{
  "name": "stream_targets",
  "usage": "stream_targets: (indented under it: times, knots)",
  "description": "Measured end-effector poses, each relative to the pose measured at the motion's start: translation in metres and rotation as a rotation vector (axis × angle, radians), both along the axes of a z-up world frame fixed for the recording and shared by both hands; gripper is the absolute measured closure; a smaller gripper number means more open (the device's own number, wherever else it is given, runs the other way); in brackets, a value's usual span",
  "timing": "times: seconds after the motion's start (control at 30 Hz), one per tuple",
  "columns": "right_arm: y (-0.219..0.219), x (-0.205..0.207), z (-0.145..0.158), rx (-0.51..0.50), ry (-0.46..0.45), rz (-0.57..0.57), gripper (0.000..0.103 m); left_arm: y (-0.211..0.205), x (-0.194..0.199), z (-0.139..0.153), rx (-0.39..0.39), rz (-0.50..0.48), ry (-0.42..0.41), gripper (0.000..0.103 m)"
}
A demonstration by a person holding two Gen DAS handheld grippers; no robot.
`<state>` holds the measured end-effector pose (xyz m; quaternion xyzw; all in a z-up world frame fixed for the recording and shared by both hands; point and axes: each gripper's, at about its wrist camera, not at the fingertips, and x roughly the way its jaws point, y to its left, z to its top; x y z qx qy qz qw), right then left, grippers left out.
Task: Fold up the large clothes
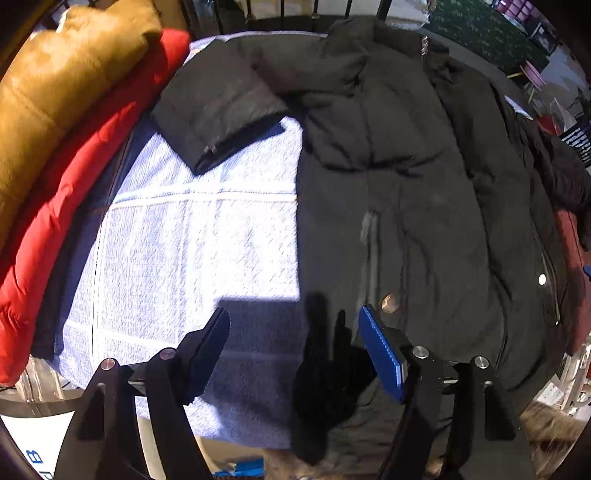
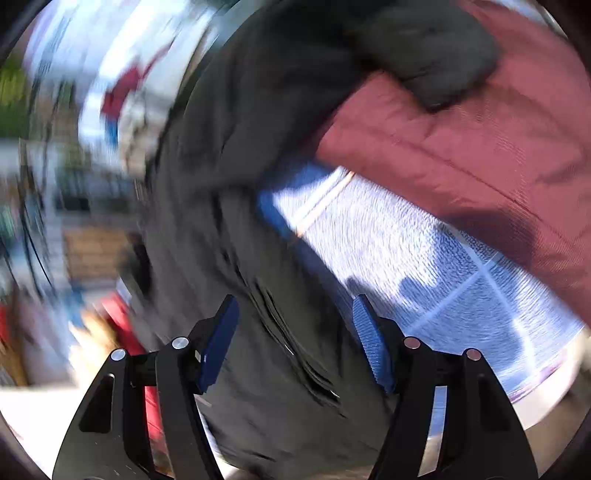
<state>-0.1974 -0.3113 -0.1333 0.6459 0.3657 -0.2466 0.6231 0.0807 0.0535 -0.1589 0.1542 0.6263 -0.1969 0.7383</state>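
A large black puffer coat (image 1: 406,192) lies spread on a light blue quilted cover (image 1: 184,240), its collar at the far end and one sleeve (image 1: 218,110) bent out to the left. My left gripper (image 1: 295,332) is open and empty over the coat's near hem edge. In the blurred right wrist view the same black coat (image 2: 240,221) hangs over the cover's edge. My right gripper (image 2: 295,332) is open with the coat's fabric below its fingers, not pinched.
A red puffer jacket (image 1: 74,206) and a mustard-yellow one (image 1: 55,85) lie along the left side. A dark red jacket (image 2: 480,155) lies on the blue cover (image 2: 424,266) at the right. A metal bed rail (image 1: 314,11) runs behind.
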Motion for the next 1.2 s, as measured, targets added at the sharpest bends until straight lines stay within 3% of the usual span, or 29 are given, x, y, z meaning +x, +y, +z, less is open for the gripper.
stream_targets:
  times: [0.07, 0.27, 0.37, 0.47, 0.73, 0.83, 0.87, 0.93, 0.97, 1.03, 1.1, 1.2]
  knots:
    - [-0.022, -0.013, -0.002, 0.065, -0.066, -0.177, 0.038, -0.019, -0.011, 0.004, -0.003, -0.039, -0.019, 0.025]
    - [-0.067, -0.029, 0.004, 0.125, -0.272, -0.472, 0.038, -0.067, -0.052, 0.008, 0.018, -0.221, -0.054, 0.024]
    - [-0.079, -0.030, -0.008, 0.222, -0.378, -0.634, 0.038, -0.072, -0.066, 0.009, 0.023, -0.261, -0.051, 0.024]
    - [-0.087, -0.029, -0.030, 0.330, -0.442, -0.774, 0.038, -0.071, -0.073, 0.012, 0.032, -0.271, -0.053, 0.024]
    - [-0.092, -0.032, -0.083, 0.442, -0.509, -1.018, 0.038, -0.059, -0.071, 0.013, 0.056, -0.219, -0.048, 0.024]
    - [-0.103, -0.031, -0.083, 0.424, -0.460, -0.937, 0.042, -0.060, -0.071, 0.010, 0.062, -0.216, -0.042, 0.024]
    - [-0.108, -0.026, -0.078, 0.405, -0.432, -0.905, 0.056, -0.061, -0.072, 0.010, 0.065, -0.218, -0.043, 0.024]
    - [-0.123, -0.027, -0.061, 0.331, -0.372, -0.805, 0.071, -0.066, -0.073, 0.011, 0.066, -0.230, -0.046, 0.024]
    - [-0.133, -0.029, -0.047, 0.268, -0.353, -0.749, 0.084, -0.068, -0.073, 0.012, 0.065, -0.236, -0.048, 0.024]
    - [-0.159, -0.029, -0.004, 0.056, -0.227, -0.577, 0.089, -0.074, -0.076, 0.012, 0.066, -0.257, -0.053, 0.024]
    - [-0.176, -0.032, 0.033, -0.098, -0.165, -0.467, 0.093, -0.079, -0.077, 0.013, 0.067, -0.273, -0.059, 0.024]
    - [-0.201, -0.060, 0.075, -0.202, -0.206, -0.478, 0.101, -0.085, -0.080, 0.016, 0.066, -0.295, -0.071, 0.024]
